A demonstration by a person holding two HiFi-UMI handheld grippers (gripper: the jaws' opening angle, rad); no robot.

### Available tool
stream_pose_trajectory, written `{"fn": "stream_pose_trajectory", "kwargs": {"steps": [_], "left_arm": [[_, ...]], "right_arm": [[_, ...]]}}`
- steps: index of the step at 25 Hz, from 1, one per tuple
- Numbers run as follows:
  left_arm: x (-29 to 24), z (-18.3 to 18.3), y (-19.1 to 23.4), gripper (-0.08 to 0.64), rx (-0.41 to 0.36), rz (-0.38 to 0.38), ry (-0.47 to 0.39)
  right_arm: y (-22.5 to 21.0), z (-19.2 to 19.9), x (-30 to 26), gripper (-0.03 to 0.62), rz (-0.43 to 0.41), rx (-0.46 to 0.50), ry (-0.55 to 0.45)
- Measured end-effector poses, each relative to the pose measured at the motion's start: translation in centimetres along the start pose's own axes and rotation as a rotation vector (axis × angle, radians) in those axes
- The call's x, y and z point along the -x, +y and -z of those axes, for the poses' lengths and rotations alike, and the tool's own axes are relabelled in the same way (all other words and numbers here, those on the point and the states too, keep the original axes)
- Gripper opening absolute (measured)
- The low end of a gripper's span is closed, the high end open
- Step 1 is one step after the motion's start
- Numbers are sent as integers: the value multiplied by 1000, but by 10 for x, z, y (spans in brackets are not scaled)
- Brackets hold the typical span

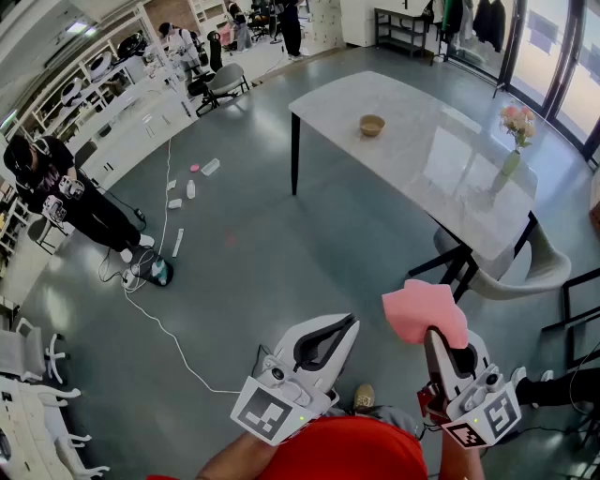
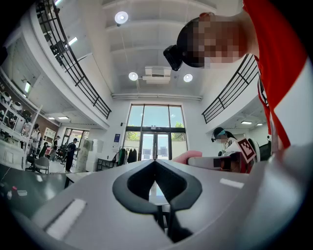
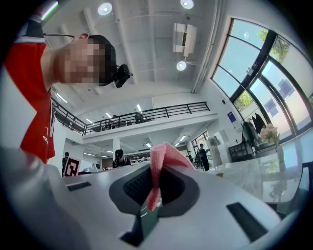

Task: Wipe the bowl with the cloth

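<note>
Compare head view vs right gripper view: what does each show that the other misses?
Head view only: the bowl sitting on the table, and the white cable trailing over the floor. Right gripper view only: the ceiling lights, the balcony railing, and a look straight along the jaws of the right gripper, shut on the pink cloth. Both: the pink cloth, the table and the flowers.

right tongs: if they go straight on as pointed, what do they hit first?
Probably nothing close. The right tongs, shut on the pink cloth, seem aimed just left of the table, into open room. Depth is unclear, so the table's edge stays a risk.
</note>
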State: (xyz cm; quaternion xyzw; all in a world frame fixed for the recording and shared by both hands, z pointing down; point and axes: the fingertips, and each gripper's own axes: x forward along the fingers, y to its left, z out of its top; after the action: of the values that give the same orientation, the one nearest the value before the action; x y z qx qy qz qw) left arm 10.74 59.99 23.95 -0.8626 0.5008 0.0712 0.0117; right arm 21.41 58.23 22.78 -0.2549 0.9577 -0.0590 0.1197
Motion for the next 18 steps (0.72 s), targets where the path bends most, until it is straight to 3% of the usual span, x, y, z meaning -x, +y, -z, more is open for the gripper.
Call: {"fn": "stream_pose_trajectory", "kwargs": {"steps": [18], "left_arm": [[-1,1,-6,6,-2,-15,4]], "right_arm": [[2,-7,4,11,-19,-14,-21]]}}
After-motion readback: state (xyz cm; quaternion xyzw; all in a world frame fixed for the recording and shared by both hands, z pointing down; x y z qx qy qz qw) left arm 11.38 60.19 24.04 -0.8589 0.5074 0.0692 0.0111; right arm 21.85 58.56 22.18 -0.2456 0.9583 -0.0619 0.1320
